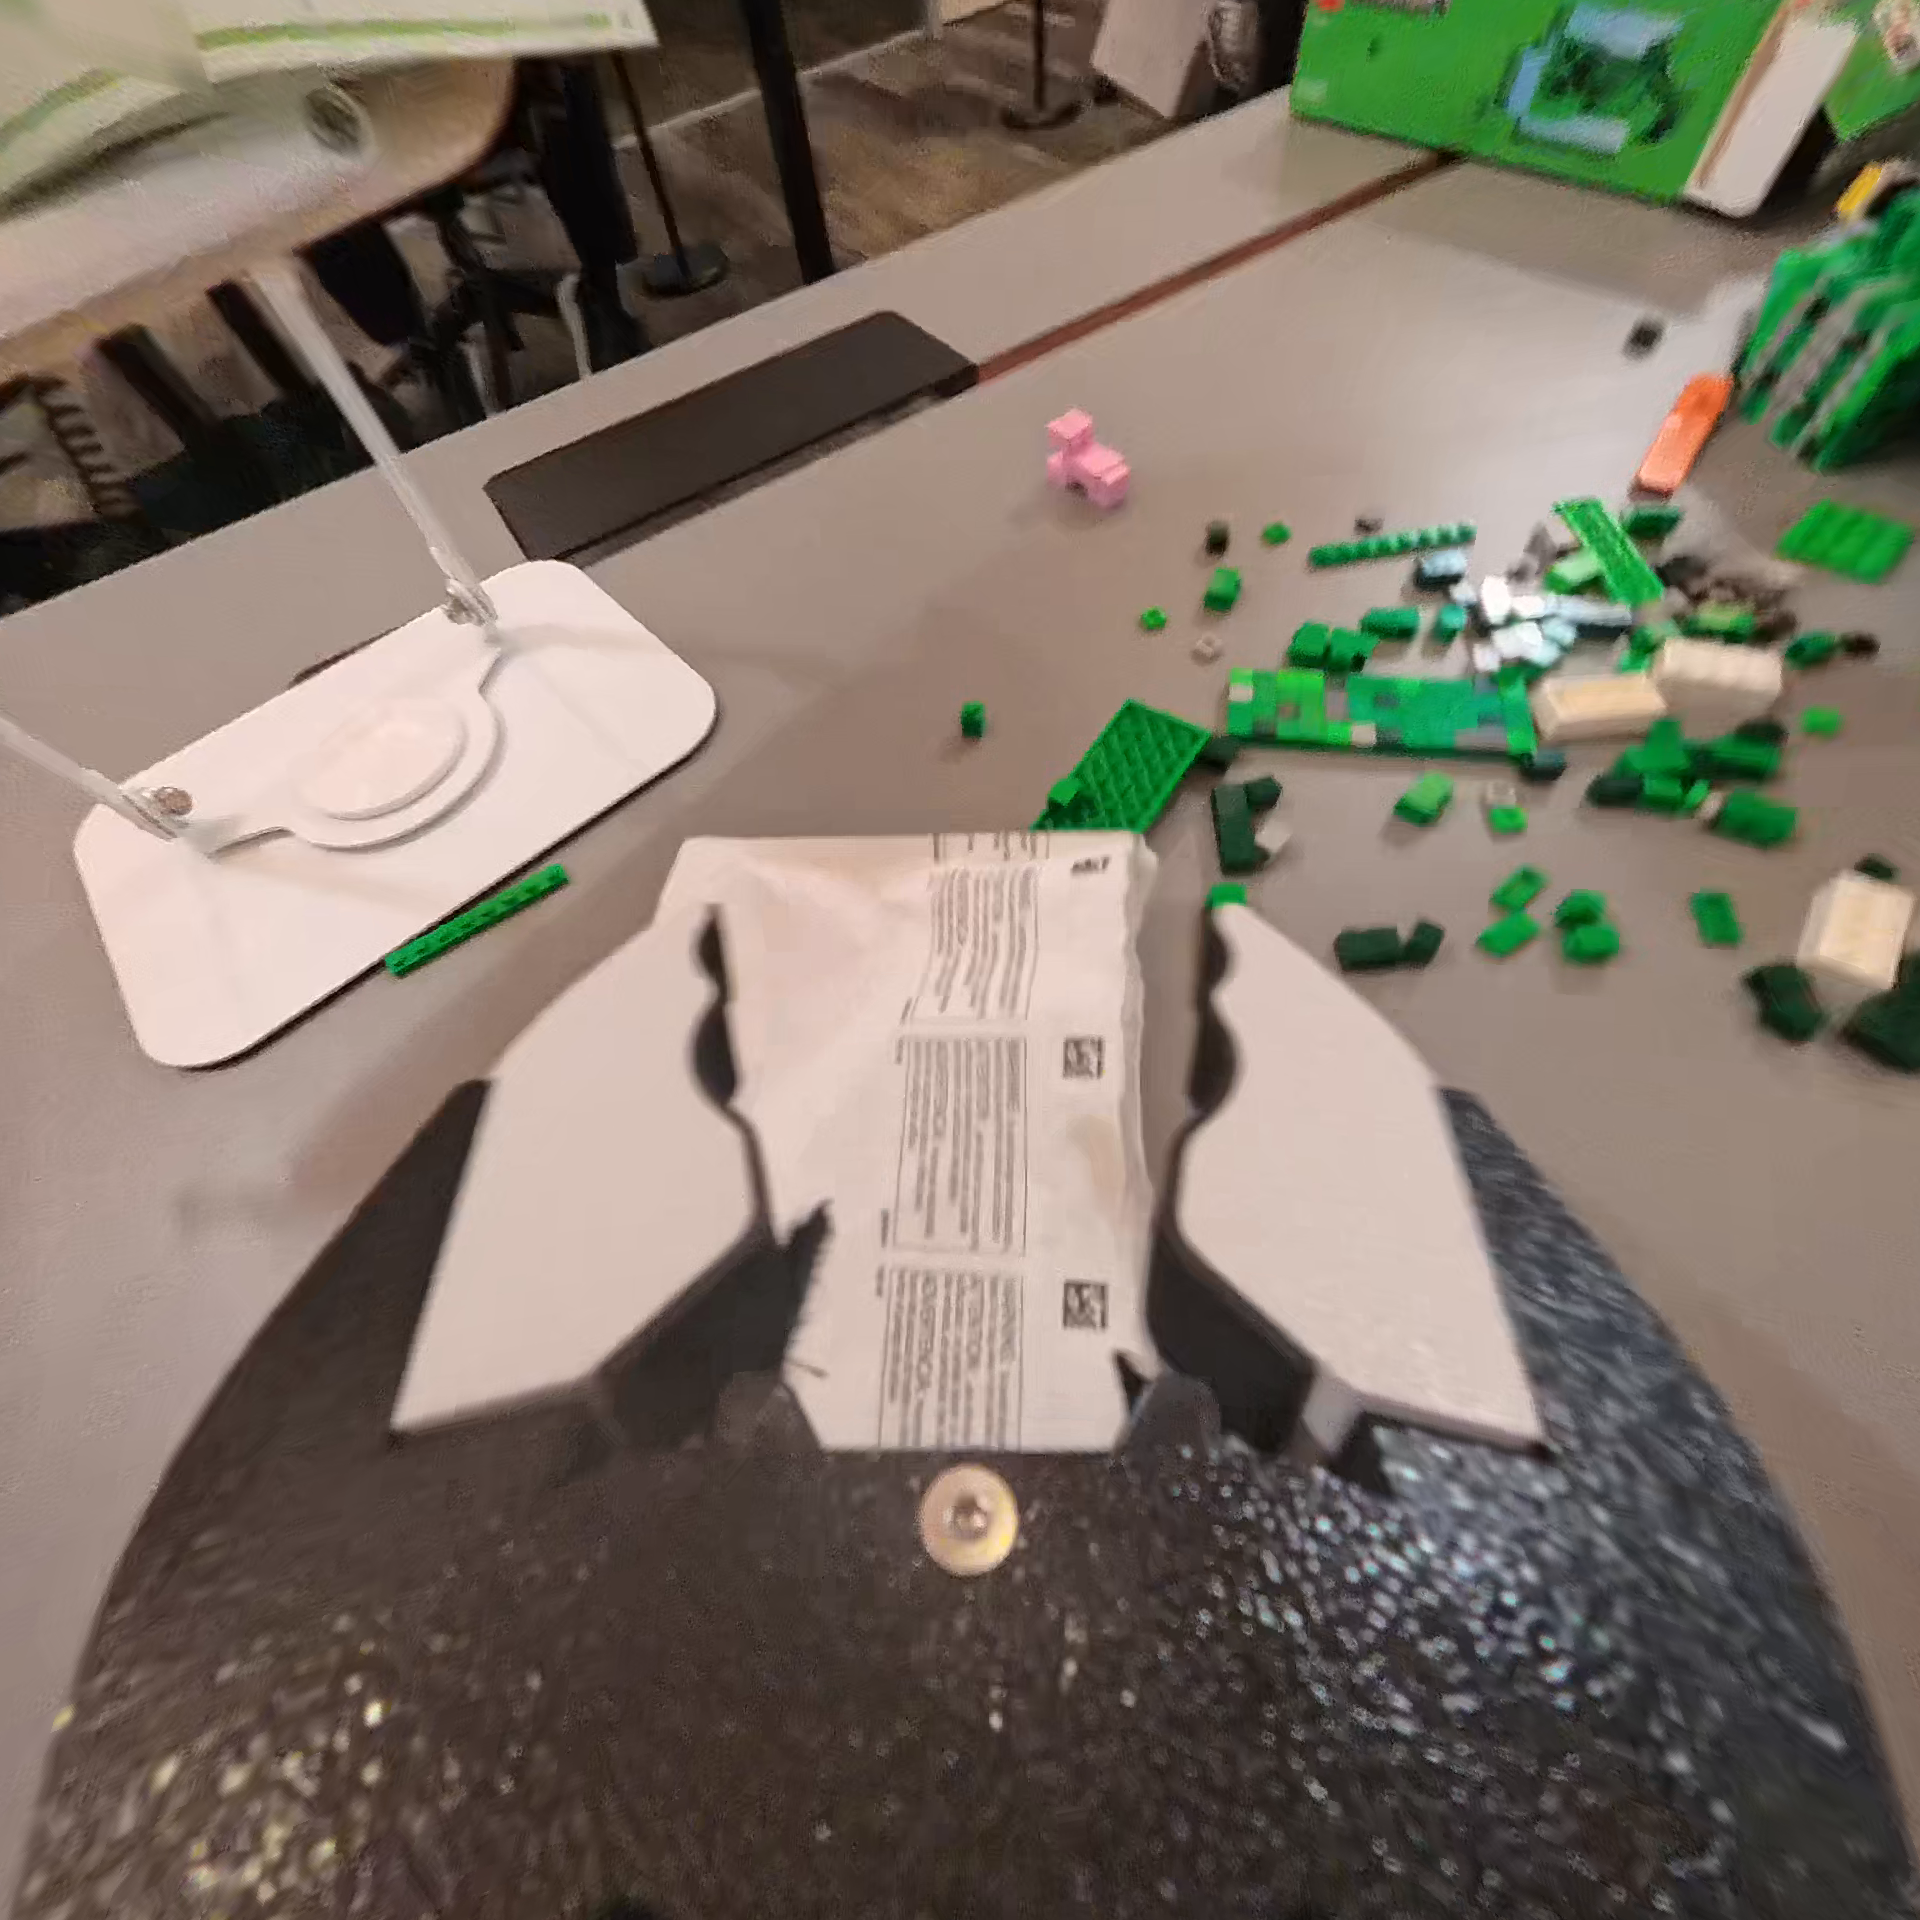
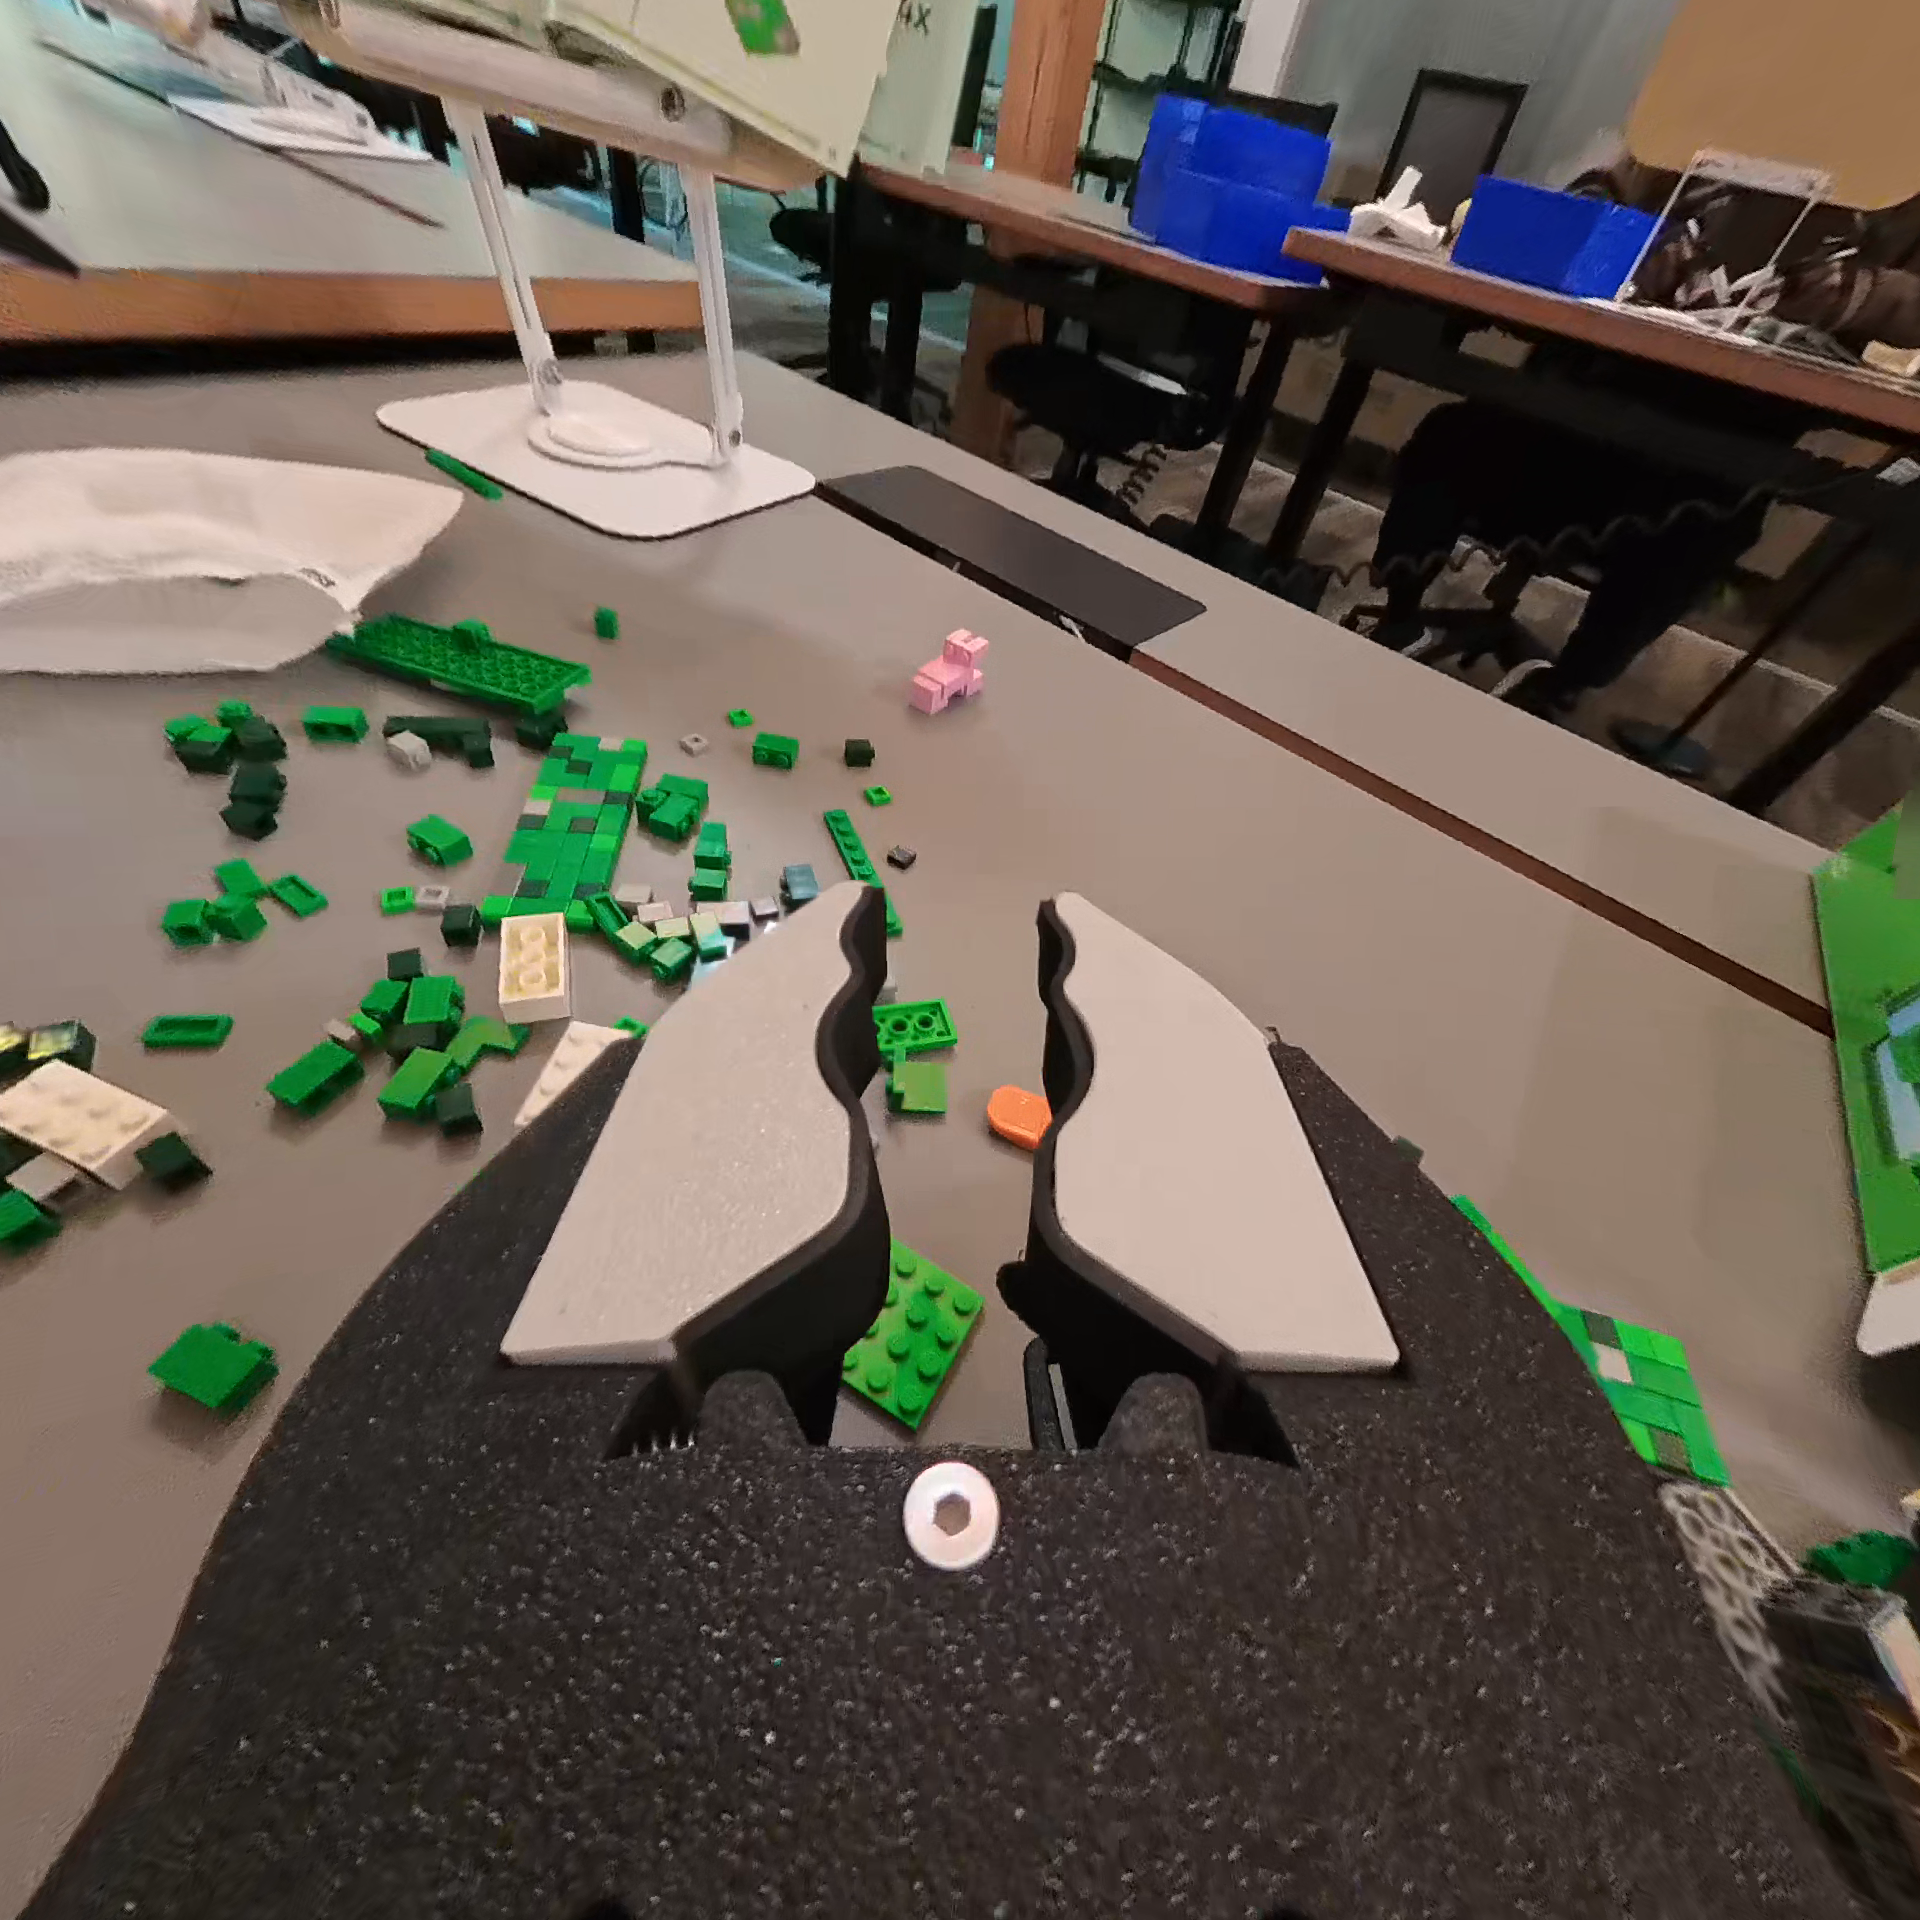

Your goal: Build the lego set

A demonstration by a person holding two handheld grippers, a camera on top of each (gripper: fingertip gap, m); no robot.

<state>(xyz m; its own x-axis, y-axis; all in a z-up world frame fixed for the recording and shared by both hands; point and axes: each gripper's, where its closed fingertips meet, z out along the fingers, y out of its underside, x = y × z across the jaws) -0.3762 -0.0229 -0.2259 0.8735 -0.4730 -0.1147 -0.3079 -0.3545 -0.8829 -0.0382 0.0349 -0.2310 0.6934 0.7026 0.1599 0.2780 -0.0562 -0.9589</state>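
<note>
My left gripper (image 1: 961,925) is clamped on a white paper bag (image 1: 966,1122) with printed panels; the bag sits between both fingers and its top edge sticks out past the tips. It's held above the grey worktop (image 1: 852,623); the frame is motion-blurred.

My right gripper (image 2: 961,904) has its fingers apart with nothing between them, hovering over the worktop. Seen through the gap: a green square plate (image 2: 914,1340) low down, and an orange piece (image 2: 1016,1114) just beside the right finger.

The loose lego pieces (image 2: 436,935) are scattered on the worktop, mostly green, some dark green, a few grey. Among them are a flat tiled green panel (image 2: 582,821), a long green plate (image 2: 457,660), and white bricks (image 2: 535,966). In the left view the same scatter (image 1: 1558,707) lies to the right of the bag. A small pink pig figure (image 1: 1086,462) stands apart from the pile, farther back.

The white stand base (image 1: 416,790) with two thin legs sits at the left, with a thin green strip (image 1: 476,921) lying against its front edge. A black flat panel (image 1: 727,431) is set in the worktop behind. The green set box (image 1: 1527,94) is at the far right corner. A partly built green model (image 1: 1839,343) is at the right edge, blurred.
</note>
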